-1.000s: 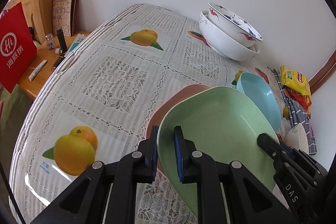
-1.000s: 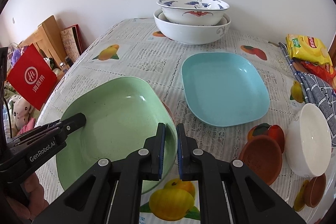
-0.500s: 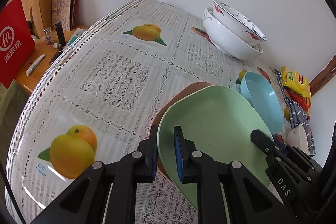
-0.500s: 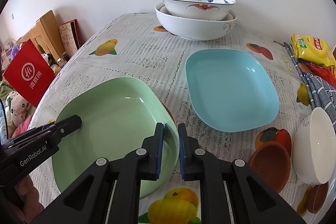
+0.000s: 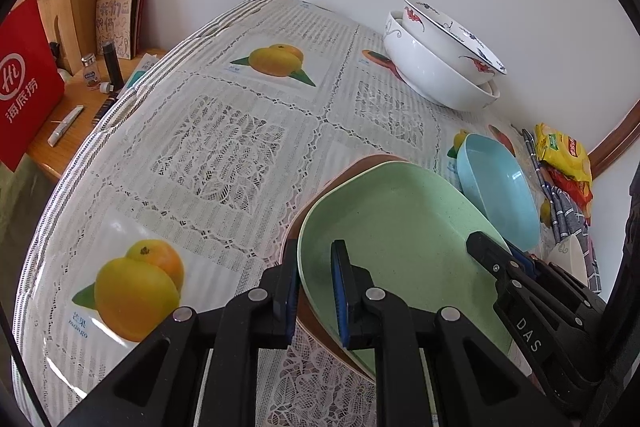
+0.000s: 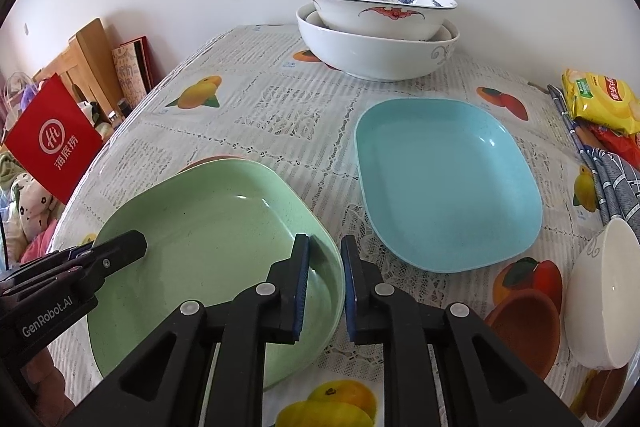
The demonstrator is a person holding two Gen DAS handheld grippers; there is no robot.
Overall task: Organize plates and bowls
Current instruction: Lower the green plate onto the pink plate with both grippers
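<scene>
A pale green plate (image 5: 400, 227) (image 6: 208, 227) is held at two sides, just over a brown plate (image 5: 348, 167) whose rim shows beneath it. My left gripper (image 5: 316, 283) is shut on the green plate's left rim, one pad inside and one outside. My right gripper (image 6: 326, 267) straddles the right rim, its pads close against it. A light blue plate (image 6: 444, 179) lies on the cloth to the right. At the back stand stacked white bowls (image 6: 376, 47), the top one painted blue and red.
A white bowl (image 6: 604, 291) lies tipped beside a small brown bowl (image 6: 524, 331) at the right. Snack packets (image 6: 600, 99) and a striped cloth (image 6: 616, 179) lie along the right edge. A red bag (image 6: 52, 143) and boards stand on a side table at the left.
The right gripper's pads stand slightly wider apart around the green plate's rim. Both views have shifted a little; the green plate stays between the two grippers.
</scene>
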